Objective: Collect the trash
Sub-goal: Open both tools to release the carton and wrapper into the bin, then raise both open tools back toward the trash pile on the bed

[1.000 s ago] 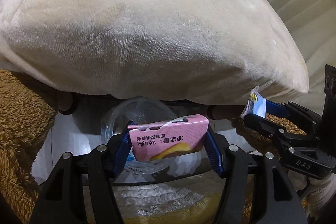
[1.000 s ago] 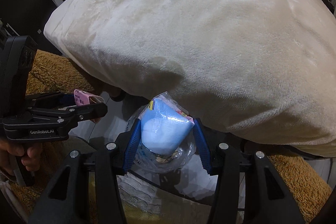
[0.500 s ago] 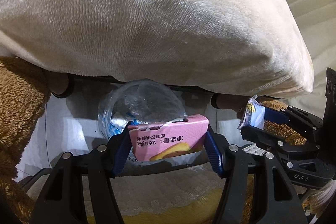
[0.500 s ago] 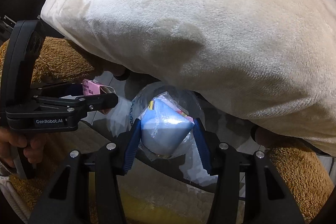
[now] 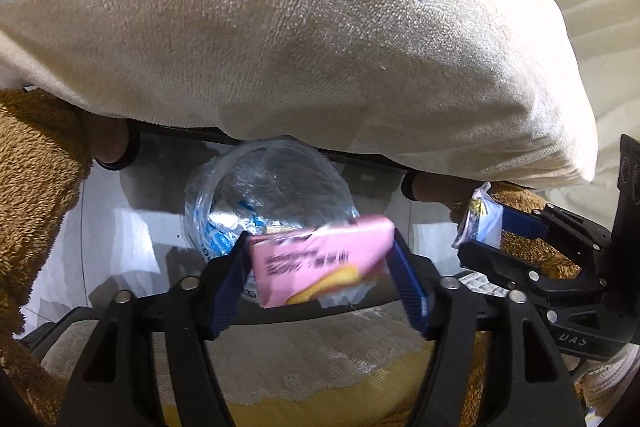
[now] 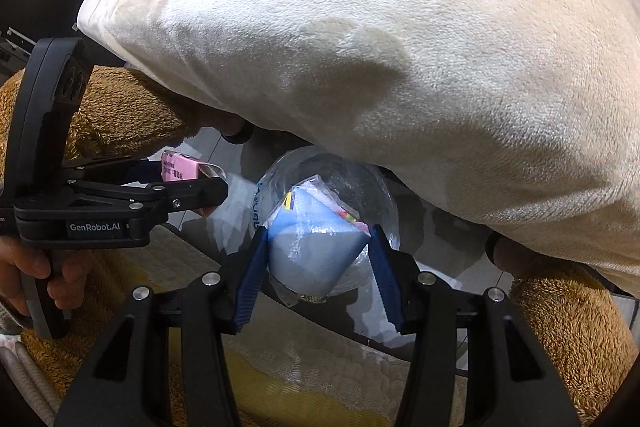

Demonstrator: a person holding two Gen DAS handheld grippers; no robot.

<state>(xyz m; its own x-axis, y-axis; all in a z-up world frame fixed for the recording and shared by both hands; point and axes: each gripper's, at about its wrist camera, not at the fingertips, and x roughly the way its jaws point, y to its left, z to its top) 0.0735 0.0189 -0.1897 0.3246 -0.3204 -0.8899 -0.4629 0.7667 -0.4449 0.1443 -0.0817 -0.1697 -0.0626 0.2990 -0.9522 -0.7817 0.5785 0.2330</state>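
1. The left gripper (image 5: 320, 267) has a pink carton (image 5: 320, 261) between its blue pads; the left pad touches the carton, while the right pad shows a slight gap, and the carton is blurred and tilted, so whether it is gripped firmly cannot be told.
2. The right gripper (image 6: 318, 259) is closed on a blue-and-white packet (image 6: 316, 247) wrapped in clear film, both pads pressing its sides.
3. Just beyond both grippers stands a bin lined with a clear bag (image 5: 268, 195), its round mouth open under the edge of a big cream cushion (image 5: 300, 27).
4. In the left view the carton hangs over the near rim of the bag; in the right view the packet sits in front of the bag's opening (image 6: 352, 183).
5. The right gripper shows at the right of the left view (image 5: 480, 227), and the left gripper at the left of the right view (image 6: 192, 179), held by a hand (image 6: 28, 267).
6. Brown plush fabric (image 5: 36, 163) lies on either side of the bin, and a pale quilted mat (image 5: 320, 363) lies below the grippers.
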